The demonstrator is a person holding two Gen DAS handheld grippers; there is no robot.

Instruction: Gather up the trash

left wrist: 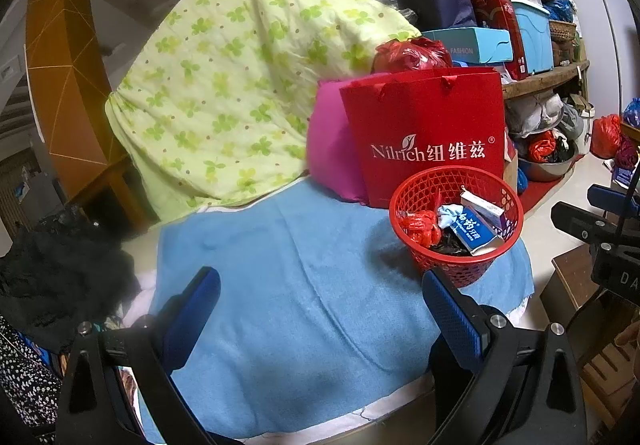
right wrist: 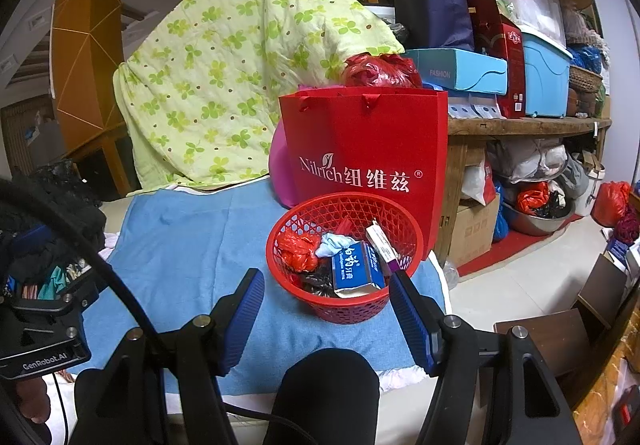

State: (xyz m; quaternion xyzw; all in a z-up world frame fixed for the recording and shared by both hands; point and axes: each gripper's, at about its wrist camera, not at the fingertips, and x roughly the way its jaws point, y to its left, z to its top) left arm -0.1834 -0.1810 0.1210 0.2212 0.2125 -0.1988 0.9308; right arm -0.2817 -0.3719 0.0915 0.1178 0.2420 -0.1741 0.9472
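A red mesh basket (left wrist: 474,269) (right wrist: 344,309) stands on a blue towel (left wrist: 288,285) (right wrist: 188,253). It holds a crumpled red plastic bag (right wrist: 298,249), a blue and white box (right wrist: 356,269), a white and purple box (right wrist: 382,245), a pale blue wad and black plastic. My left gripper (left wrist: 320,293) is open and empty over the towel, left of the basket. My right gripper (right wrist: 328,297) is open and empty, its jaws either side of the basket's near rim, a little short of it.
A red Nilrich paper bag (left wrist: 428,141) (right wrist: 368,149) stands right behind the basket, beside a pink cushion (left wrist: 332,149). A green floral quilt (left wrist: 240,65) leans behind. Cluttered wooden shelves (right wrist: 528,125) fill the right. Black clothing (left wrist: 60,265) lies left. The right gripper's body shows in the left wrist view (left wrist: 600,229).
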